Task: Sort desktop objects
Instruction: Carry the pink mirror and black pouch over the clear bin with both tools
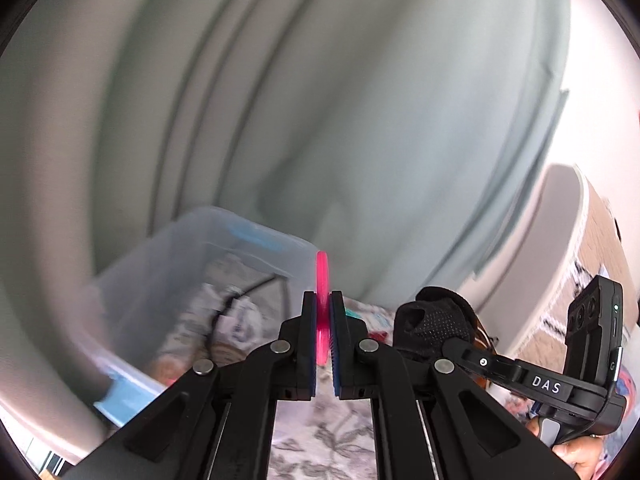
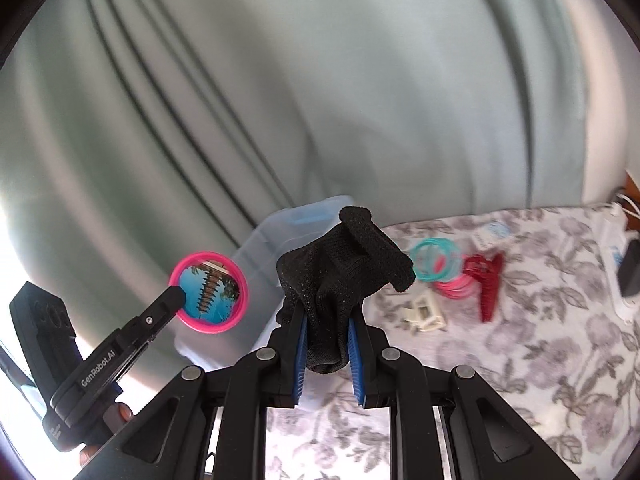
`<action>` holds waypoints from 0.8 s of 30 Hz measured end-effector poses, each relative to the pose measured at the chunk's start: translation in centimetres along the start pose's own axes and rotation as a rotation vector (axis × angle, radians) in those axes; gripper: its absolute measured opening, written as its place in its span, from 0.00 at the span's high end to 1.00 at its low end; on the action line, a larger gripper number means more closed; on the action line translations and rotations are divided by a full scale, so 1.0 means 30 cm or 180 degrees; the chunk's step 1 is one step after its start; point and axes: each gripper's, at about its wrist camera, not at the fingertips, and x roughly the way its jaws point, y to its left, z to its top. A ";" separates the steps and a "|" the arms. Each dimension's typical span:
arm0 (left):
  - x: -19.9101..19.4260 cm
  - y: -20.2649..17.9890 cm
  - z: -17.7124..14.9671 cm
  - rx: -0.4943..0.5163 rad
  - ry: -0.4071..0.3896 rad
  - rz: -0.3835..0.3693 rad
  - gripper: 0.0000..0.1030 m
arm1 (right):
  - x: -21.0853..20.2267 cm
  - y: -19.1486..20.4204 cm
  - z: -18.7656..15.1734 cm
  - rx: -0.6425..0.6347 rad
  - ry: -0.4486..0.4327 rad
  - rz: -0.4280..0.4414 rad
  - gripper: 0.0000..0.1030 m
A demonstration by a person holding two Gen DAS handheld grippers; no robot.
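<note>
My left gripper (image 1: 322, 308) is shut on a round pink-rimmed disc (image 1: 322, 276), seen edge-on between its pads. In the right wrist view that disc (image 2: 209, 292) shows a blue picture on its face, held by the left gripper (image 2: 176, 298) up in the air. My right gripper (image 2: 328, 336) is shut on a black knitted glove (image 2: 344, 276), which bunches up above the blue pads. The left wrist view shows the glove (image 1: 434, 322) at the right gripper's tip, to the right of my left fingers. A clear plastic bin (image 1: 192, 280) with blue clips stands below, left of the disc.
On the flowered cloth (image 2: 540, 340) lie teal rings (image 2: 434, 260), pink rings (image 2: 456, 286), a red hair claw (image 2: 488, 284) and a small cream clip (image 2: 426, 312). A white power strip (image 2: 618, 264) runs along the right edge. A pale green curtain (image 2: 320, 80) hangs behind. The bin (image 2: 280, 248) holds cables and small things.
</note>
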 end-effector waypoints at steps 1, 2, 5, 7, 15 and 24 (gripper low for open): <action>-0.011 0.020 0.005 -0.0028 -0.0027 0.0033 0.95 | 0.011 0.021 0.002 -0.0040 0.0015 0.0024 0.81; -0.022 0.041 0.010 -0.0055 -0.0052 0.0067 0.95 | 0.022 0.041 0.004 -0.0077 0.0029 0.0044 0.81; -0.049 0.104 0.020 -0.0128 -0.0110 0.0173 0.95 | 0.058 0.103 0.010 -0.0188 0.0073 0.0109 0.81; -0.056 0.134 0.021 -0.0157 -0.0118 0.0220 0.95 | 0.089 0.145 0.011 -0.0264 0.0112 0.0155 0.81; -0.034 0.235 0.001 -0.0265 -0.0034 0.0316 0.95 | 0.212 0.243 -0.028 -0.0448 0.0368 0.0254 0.81; 0.008 0.284 -0.015 -0.0282 0.0059 0.0328 0.95 | 0.299 0.292 -0.056 -0.0551 0.0539 0.0249 0.81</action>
